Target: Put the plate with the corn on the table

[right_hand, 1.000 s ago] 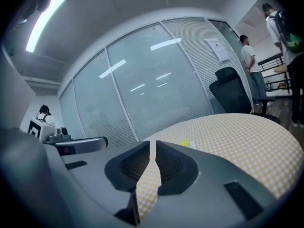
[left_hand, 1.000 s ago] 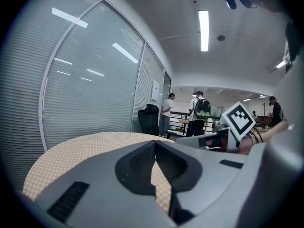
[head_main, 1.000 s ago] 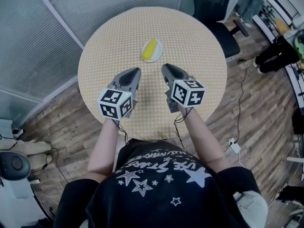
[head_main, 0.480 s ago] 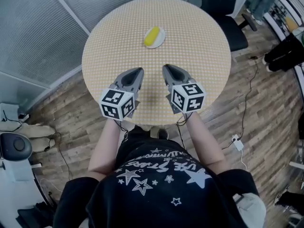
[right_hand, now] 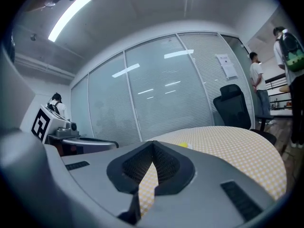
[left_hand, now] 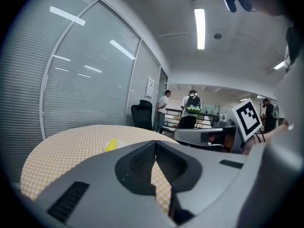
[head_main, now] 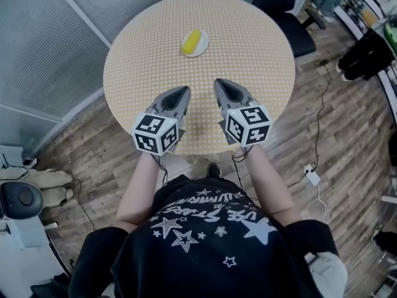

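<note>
Plate (head_main: 197,46): small, white, flat on the desk (head_main: 260,54), with the corn (head_main: 191,41) lying on it. We place it ahead of both tools, well apart from their tips, roughly between the two lines they point along and a little nearer the left one. Nothing touches it.

Left tool (head_main: 180,92): clenched, jaws tip to tip, nothing held. In its own view only the dotted desk top shows through the opening behind the closed tips. The corn (left_hand: 111,145) is a yellow spot ahead and left of the tip.

Right tool (head_main: 221,84): also clenched and empty, jaws meeting at the tip. From its view the corn (right_hand: 183,146) sits far ahead, just right of the tip.

We hold both tools over the near part of the desk, side by side, near each other but apart, tips aimed at the far side. The cubes (head_main: 155,133) ride at the rear ends, above the forearms.

Desk: round, tan, with a fine dot pattern.

Beyond the far edge, ahead and right of the right tool, stands a black chair (head_main: 282,17). A glass wall (head_main: 37,54) with blinds runs left of the left tool. The wood floor (head_main: 335,123) lies all round, and right of the right tool a cable (head_main: 317,123) trails across it. In the left tool's view people (left_hand: 191,109) stand far ahead.
</note>
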{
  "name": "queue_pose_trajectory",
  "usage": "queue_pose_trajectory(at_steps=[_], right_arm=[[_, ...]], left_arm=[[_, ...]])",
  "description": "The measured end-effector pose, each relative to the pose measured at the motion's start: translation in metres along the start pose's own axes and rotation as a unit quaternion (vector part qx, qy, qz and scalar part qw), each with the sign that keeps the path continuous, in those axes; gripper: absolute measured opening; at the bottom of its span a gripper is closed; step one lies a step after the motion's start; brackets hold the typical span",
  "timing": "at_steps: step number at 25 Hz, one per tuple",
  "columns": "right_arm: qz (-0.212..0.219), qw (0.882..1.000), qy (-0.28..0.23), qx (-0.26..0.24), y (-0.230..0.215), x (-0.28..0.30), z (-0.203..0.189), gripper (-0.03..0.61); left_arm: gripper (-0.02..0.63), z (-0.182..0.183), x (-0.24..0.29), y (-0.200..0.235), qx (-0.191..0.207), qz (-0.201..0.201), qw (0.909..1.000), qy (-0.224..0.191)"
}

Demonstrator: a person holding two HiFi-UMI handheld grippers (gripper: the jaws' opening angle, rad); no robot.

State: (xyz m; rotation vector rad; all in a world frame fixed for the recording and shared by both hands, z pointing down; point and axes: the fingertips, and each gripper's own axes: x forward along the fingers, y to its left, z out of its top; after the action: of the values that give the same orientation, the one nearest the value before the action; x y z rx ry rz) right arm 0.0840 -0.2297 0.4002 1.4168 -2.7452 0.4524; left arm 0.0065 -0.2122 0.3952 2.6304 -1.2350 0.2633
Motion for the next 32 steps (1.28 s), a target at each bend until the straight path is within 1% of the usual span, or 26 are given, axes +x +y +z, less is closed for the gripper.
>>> queue_pose_trajectory(at_steps=[5, 9, 11, 18, 21, 26, 32], right_arm=[[-0.025, 1.000, -0.003, -0.003, 0.026, -0.016, -0.003, 0.026], [-0.040, 0.999, 0.009, -0.032, 0.059, -0.018, -0.009, 0.026], [-0.044, 0.998, 0.012, -0.038, 0.075, -0.020, -0.013, 0.026], [-0.056, 0.996, 0.025, -0.066, 0.130, -0.041, -0.029, 0.026], [-0.065, 0.995, 0.029, -0.066, 0.152, -0.050, -0.039, 0.026], [-0.074, 0.994, 0.041, -0.065, 0.185, -0.060, -0.057, 0.026], [-0.079, 0.993, 0.044, -0.069, 0.226, -0.068, -0.068, 0.026]], left_arm=[[0.004, -0.002, -0.035, -0.003, 0.008, -0.016, 0.9998, -0.004], [0.003, -0.001, -0.068, 0.012, 0.006, -0.019, 0.9997, -0.016], [0.003, -0.003, -0.084, 0.017, 0.003, -0.021, 0.9996, -0.021], [0.003, -0.014, -0.136, 0.016, 0.002, -0.034, 0.9989, -0.031], [0.003, -0.023, -0.161, 0.016, 0.003, -0.037, 0.9989, -0.030], [0.003, -0.039, -0.201, 0.021, -0.007, -0.035, 0.9989, -0.030], [0.004, -0.047, -0.243, 0.026, -0.013, -0.038, 0.9986, -0.035]])
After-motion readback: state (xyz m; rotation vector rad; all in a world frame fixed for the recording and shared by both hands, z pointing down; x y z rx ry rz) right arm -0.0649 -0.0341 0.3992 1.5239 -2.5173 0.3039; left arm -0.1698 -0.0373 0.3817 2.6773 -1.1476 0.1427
